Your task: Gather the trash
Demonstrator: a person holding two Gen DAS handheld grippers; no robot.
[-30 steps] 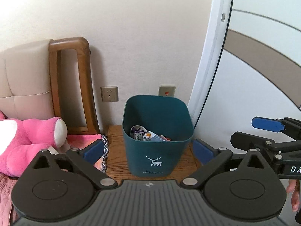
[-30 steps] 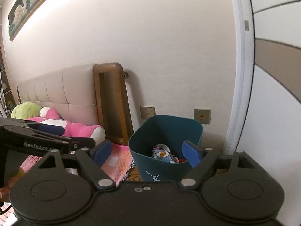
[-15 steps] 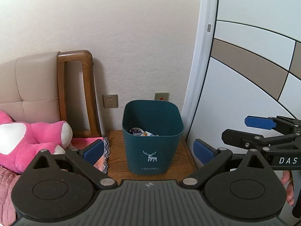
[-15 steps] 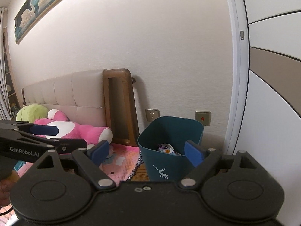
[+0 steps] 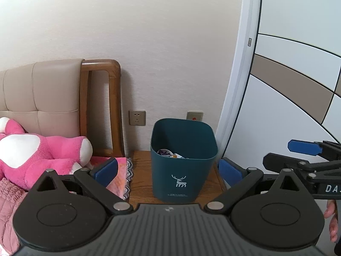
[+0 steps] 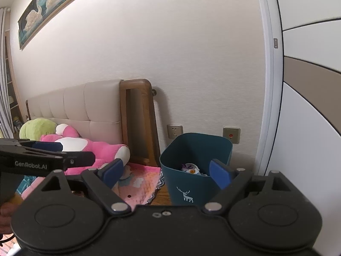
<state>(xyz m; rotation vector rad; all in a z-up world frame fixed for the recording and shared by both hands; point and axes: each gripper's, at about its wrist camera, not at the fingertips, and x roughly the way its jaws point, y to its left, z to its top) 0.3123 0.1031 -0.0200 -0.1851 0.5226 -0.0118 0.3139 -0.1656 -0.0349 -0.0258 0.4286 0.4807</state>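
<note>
Bedroom corner, seen from both wrist cameras: a cream wall [image 5: 170, 42] meets a white wardrobe door with a brown band [image 5: 287, 89] on the right. Against the wall stands a padded beige headboard [image 5: 40, 93] with a wooden frame post [image 5: 115, 106]. A socket plate [image 5: 137, 117] and a switch plate with a red dot [image 5: 194, 115] are fixed low on the wall. A long framed picture of swans [image 6: 55, 6] hangs high on the wall in the right wrist view.

A dark teal trash bin [image 5: 183, 166], marked with a white deer, stands upright on a small wooden counter [image 5: 140, 177] between the bed and the wardrobe door. Crumpled wrappers [image 5: 170, 154] lie inside the bin, below its rim.

On the bed lies a pink and white plush toy [image 5: 42, 153], with a green plush toy [image 6: 36, 128] behind it near the headboard. A pink patterned blanket [image 6: 140, 181] reaches the counter's edge.

The left tool [image 5: 168, 170] is held before the bin with its blue pads wide apart and nothing between them. The right tool [image 6: 165, 173] is likewise spread, empty, and aimed toward the bin. Each tool appears at the edge of the other's view; neither touches the bin.
</note>
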